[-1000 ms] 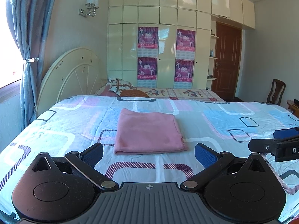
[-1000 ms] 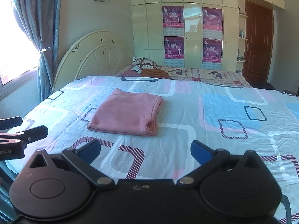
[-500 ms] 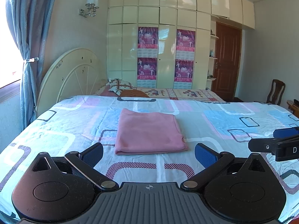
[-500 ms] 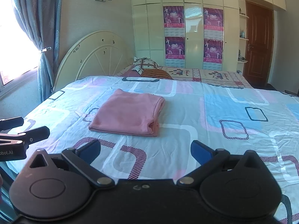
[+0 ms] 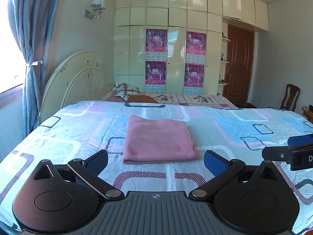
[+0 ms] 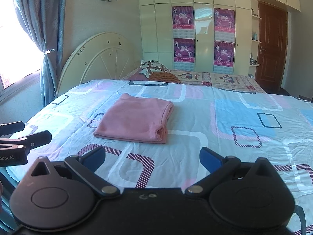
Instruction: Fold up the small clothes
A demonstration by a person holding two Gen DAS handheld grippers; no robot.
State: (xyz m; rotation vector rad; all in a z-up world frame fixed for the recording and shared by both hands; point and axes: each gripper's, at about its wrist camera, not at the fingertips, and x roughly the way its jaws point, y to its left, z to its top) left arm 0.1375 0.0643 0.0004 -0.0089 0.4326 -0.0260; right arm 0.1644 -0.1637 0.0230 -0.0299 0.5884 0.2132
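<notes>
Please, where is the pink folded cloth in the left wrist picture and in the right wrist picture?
Left wrist view: the pink cloth lies on the bed, at the centre, just beyond the open claw.
Right wrist view: the cloth lies left of centre, further from the claw.
Shared landmark: the round cream headboard behind the bed.

A home bedroom — a wide bed under a sheet of pastel squares fills most of both views, with an arched cream headboard at its far side. Behind stands a glossy cream wardrobe with pink posters on its doors. Blue curtains frame a bright window; a wall lamp, brown door and wooden chair complete it.
</notes>
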